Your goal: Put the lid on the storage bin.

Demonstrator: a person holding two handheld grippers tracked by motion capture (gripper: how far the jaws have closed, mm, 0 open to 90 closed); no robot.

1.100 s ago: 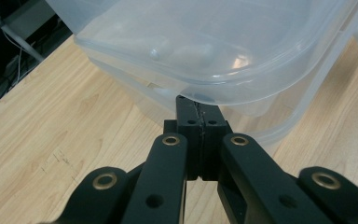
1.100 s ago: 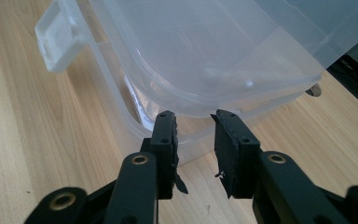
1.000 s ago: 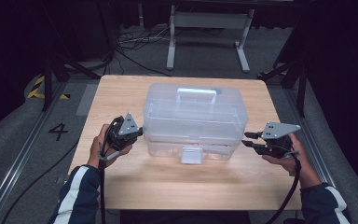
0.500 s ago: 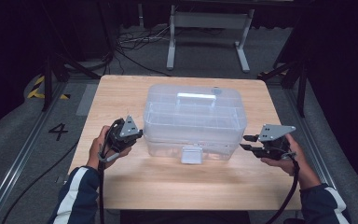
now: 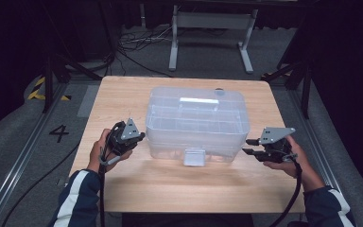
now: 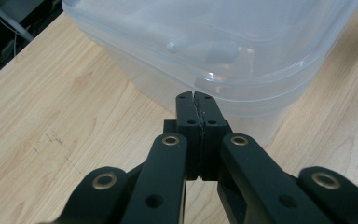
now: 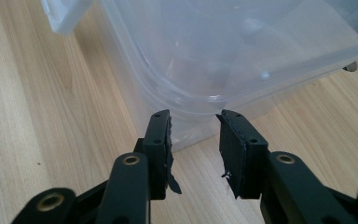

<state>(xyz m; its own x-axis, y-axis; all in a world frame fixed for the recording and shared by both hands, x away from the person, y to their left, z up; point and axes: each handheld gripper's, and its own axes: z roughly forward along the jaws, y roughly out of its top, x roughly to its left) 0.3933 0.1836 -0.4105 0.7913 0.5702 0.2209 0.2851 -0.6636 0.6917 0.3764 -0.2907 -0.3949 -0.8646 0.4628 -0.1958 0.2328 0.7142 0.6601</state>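
Sitting at the left of the wooden table, the left hand holds the left gripper, whose tips reach the left end of the clear plastic box. In the left gripper view its jaws are pressed flat together with nothing between them, the tips just under the box's rim; whether they touch the box I cannot tell.

The box stands in the middle of the table, lid on, a white handle lying flat on top and a latch tab hanging at the middle of its near side.

At the right, the right hand holds the right gripper just beside the box's right end, tips pointing at it but apart from it. In the right gripper view its jaws stand open with a clear gap, gripping nothing, the box's corner close ahead of them. Each pad's liner is frayed at the edge.
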